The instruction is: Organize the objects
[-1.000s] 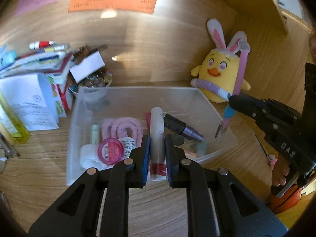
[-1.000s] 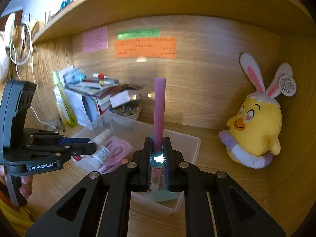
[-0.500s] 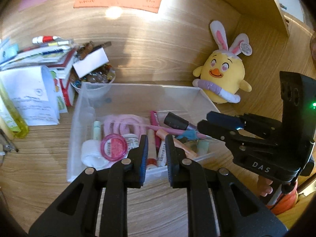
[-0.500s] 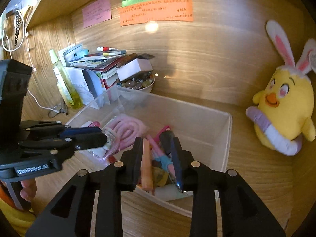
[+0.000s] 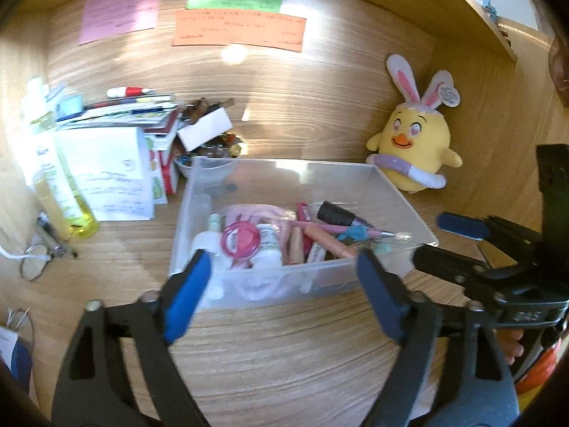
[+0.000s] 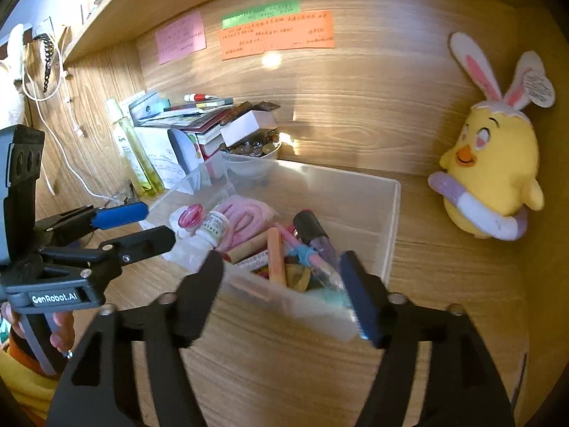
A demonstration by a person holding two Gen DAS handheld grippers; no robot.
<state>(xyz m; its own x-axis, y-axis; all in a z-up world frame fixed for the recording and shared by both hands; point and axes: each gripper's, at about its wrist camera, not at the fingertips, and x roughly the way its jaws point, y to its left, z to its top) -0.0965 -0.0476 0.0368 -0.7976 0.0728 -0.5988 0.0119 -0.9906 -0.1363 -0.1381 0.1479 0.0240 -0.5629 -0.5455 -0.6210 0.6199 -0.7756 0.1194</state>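
A clear plastic bin [image 5: 284,288] stands on the wooden desk and holds several small items. Among them are a pink pen with a teal charm [image 5: 334,229] [image 6: 314,261], a tube with a red end [image 6: 249,251], a round pink case [image 5: 240,240] and a black-capped purple tube [image 6: 313,233]. My left gripper [image 5: 279,268] [image 6: 154,223] hovers before the bin's front wall, its jaws opening and gripping nothing. At the bin's near right corner, my right gripper [image 6: 281,267] [image 5: 444,242] has its jaws opening too, with nothing gripped.
A yellow plush chick with rabbit ears [image 5: 412,146] sits at the back right. Left of the bin stand stacked books and papers [image 5: 106,163], a bowl of beads [image 5: 217,146] and a yellow bottle [image 5: 60,192]. A key ring [image 5: 35,259] lies at the far left.
The left gripper let go of the tube and the right let go of the pink pen; both now lie in the bin. Both grippers' jaws spread wide and drew back toward the bin's front.
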